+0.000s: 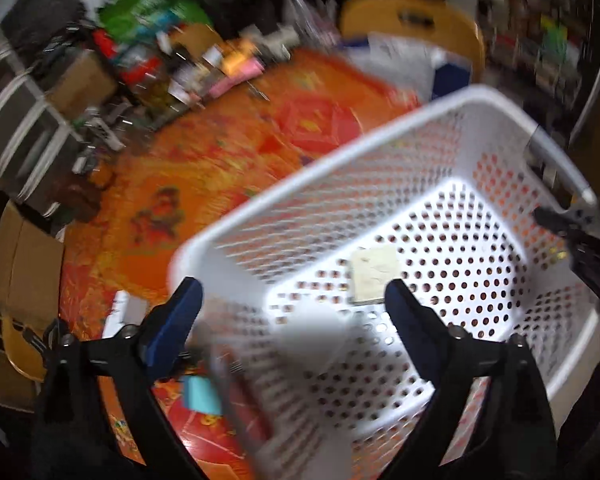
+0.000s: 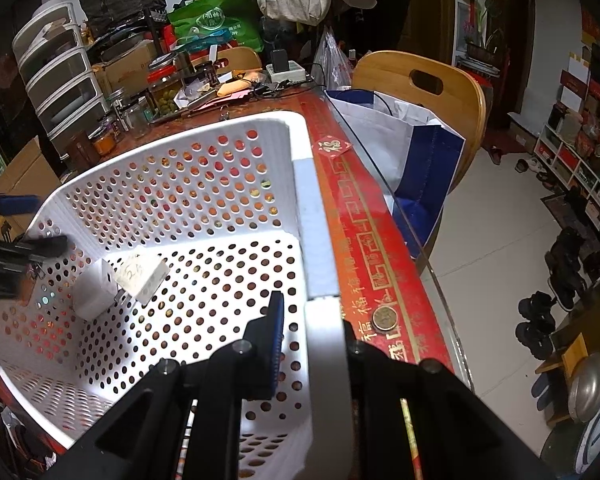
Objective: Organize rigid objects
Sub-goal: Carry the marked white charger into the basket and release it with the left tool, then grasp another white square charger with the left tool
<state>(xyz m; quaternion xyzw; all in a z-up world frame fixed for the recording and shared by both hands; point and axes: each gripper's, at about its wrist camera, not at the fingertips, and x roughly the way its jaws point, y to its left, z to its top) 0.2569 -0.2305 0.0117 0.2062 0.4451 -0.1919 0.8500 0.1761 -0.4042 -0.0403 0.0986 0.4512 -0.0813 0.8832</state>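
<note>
Left gripper (image 1: 294, 300) spread wide, empty, above basket (image 1: 380, 152); white plug (image 2: 96, 292) directly below. Right gripper (image 2: 312, 320) pinches basket's right rim.

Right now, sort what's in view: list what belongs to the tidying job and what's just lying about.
Job:
- white perforated basket, right gripper shut on its rim
- white plug adapter and labelled white block inside the basket
- left gripper, open above the basket

Lying about:
- coin on the red table cover
- glass jars
- green bag
- wooden chair
- plastic drawers
</note>
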